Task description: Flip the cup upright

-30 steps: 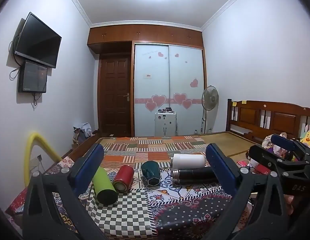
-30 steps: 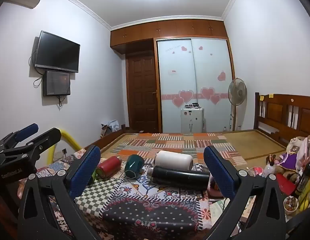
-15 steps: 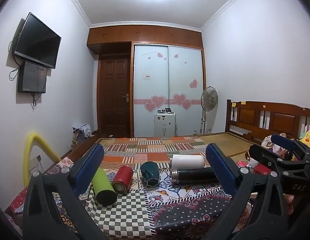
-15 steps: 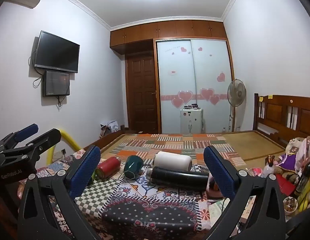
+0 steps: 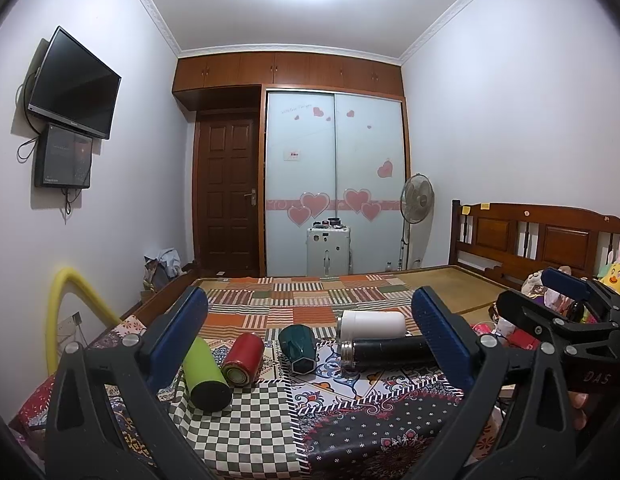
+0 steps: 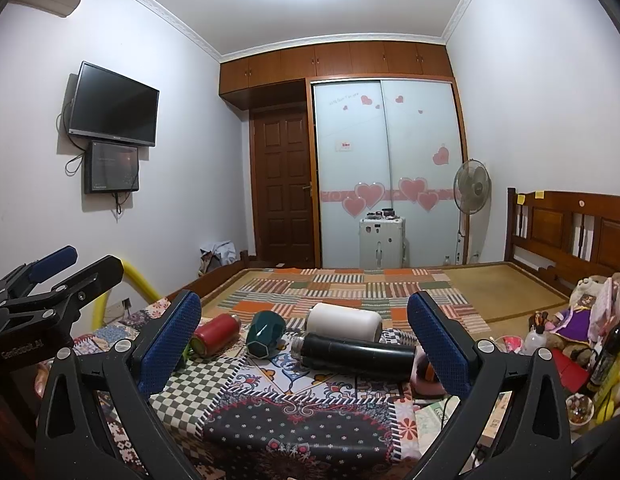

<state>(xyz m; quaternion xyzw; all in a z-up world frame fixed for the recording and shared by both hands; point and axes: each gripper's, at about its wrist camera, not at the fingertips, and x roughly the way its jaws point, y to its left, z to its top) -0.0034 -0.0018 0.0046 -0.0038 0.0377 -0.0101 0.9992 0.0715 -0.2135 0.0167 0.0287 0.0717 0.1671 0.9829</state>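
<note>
A wide bed (image 5: 294,300) with a patchwork and checked cover fills the lower half of both wrist views, and five drinking vessels lie on their sides in a loose row across its near end. From largest to smallest: a long black steel flask (image 6: 355,352) just right of centre, touching or nearly touching the white cylindrical tumbler (image 6: 343,320) behind it; a lime-green bottle (image 5: 204,372) at lower left; a red can-shaped cup (image 5: 242,362) just beside it; and the dark green faceted ceramic cup (image 5: 298,346) at centre.

The left gripper (image 5: 310,344) and right gripper (image 6: 304,344) both hover short of the row, each with its blue-padded fingers spread wide and holding nothing.

Which vessel is meant is not settled; the green faceted cup sits most squarely between both pairs of fingers. A sound approach would be to come in low, close across its body near the middle rather than the rim, lift clear of its neighbours, then rotate until the mouth faces up. The soft cover may let it tip, so it should be set down flat before release.
</note>
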